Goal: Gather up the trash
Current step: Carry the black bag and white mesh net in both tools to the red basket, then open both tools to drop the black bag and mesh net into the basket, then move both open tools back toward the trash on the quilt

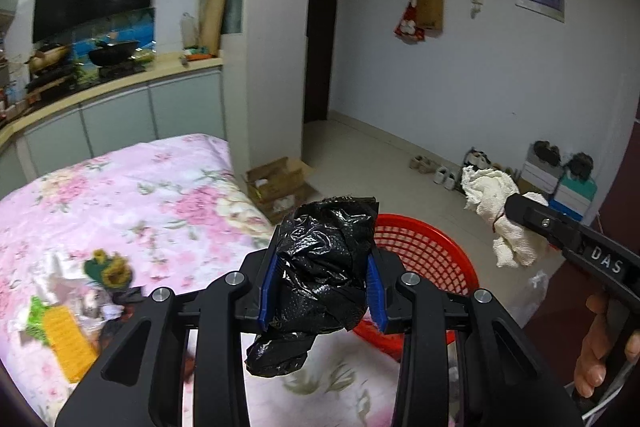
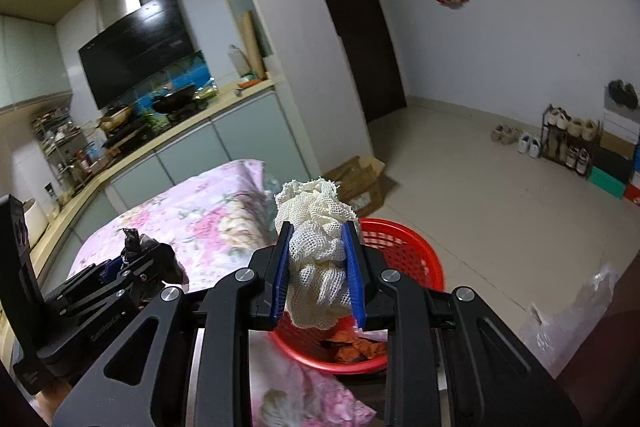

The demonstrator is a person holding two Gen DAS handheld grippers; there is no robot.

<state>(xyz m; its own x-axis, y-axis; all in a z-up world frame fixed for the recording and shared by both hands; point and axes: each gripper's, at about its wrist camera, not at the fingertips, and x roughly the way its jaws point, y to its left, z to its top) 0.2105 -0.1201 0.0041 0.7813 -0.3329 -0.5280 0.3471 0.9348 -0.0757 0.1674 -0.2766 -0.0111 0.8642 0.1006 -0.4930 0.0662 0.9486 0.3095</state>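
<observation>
My left gripper [image 1: 323, 259] is shut on a crumpled black plastic bag [image 1: 324, 267], held above the near rim of a red mesh basket [image 1: 432, 247]. My right gripper [image 2: 316, 231] is shut on a wad of cream net cloth [image 2: 316, 227], also over the red basket [image 2: 404, 251]. In the left wrist view the right gripper [image 1: 520, 207] shows at the right with the cloth [image 1: 492, 199] hanging from it. From the right wrist camera, the left gripper [image 2: 120, 259] and its black bag [image 2: 160, 259] sit at the lower left. Brown scraps [image 2: 356, 345] lie in the basket.
The basket rests at the edge of a pink floral tablecloth [image 1: 120, 195]. Mixed wrappers and a yellow packet [image 1: 68, 339] lie on the cloth at the left. A cardboard box [image 1: 280, 183], shoes [image 1: 440, 171] and a clear plastic bag [image 2: 572, 311] are on the floor. A kitchen counter [image 1: 100, 91] runs behind.
</observation>
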